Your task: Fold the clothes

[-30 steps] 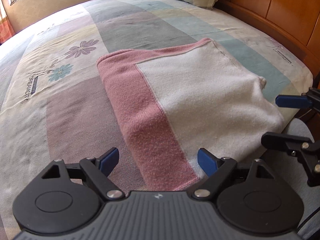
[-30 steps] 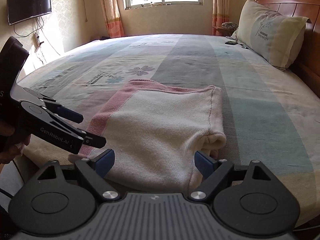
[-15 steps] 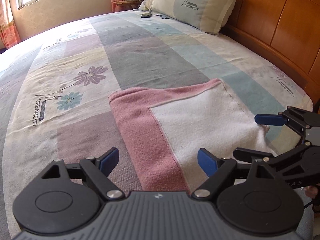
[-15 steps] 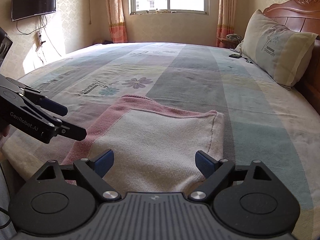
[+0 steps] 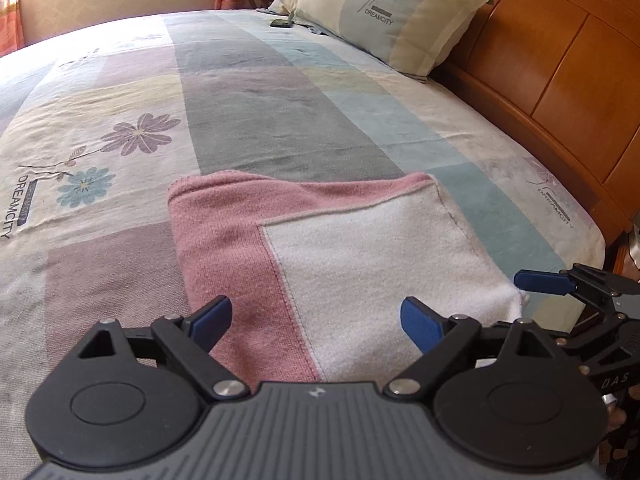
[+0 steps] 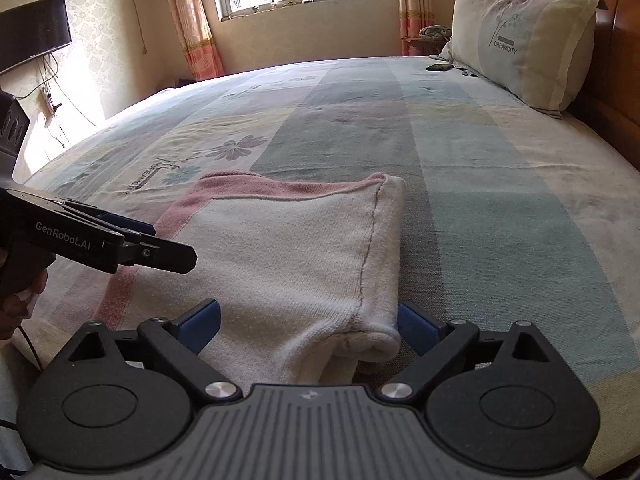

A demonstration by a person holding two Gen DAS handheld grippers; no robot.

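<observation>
At the bed's point(image 5: 280, 92) near edge I hold my left gripper point(image 5: 316, 318) and right gripper point(image 6: 307, 322) wide apart, gripping nothing, over the garment point(image 5: 360, 256); it lies folded flat, pink-bordered white knit; I judge it soft, light, limp; best pinched at its near corners; pillow point(image 6: 524, 44) beyond

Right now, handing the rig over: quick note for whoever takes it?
Left hand-held gripper: open, empty, over the near edge of the folded pink-and-white knitted garment.
Right hand-held gripper: open, empty, at the garment's near right corner, which sits between its fingers.
Garment lies flat on the patchwork flowered bedspread, near the edge closest to you, pink border to the left and far side.
Done: at least one fold, judging by the doubled right edge.
Left: probably grip both near corners and fold away from you.
</observation>
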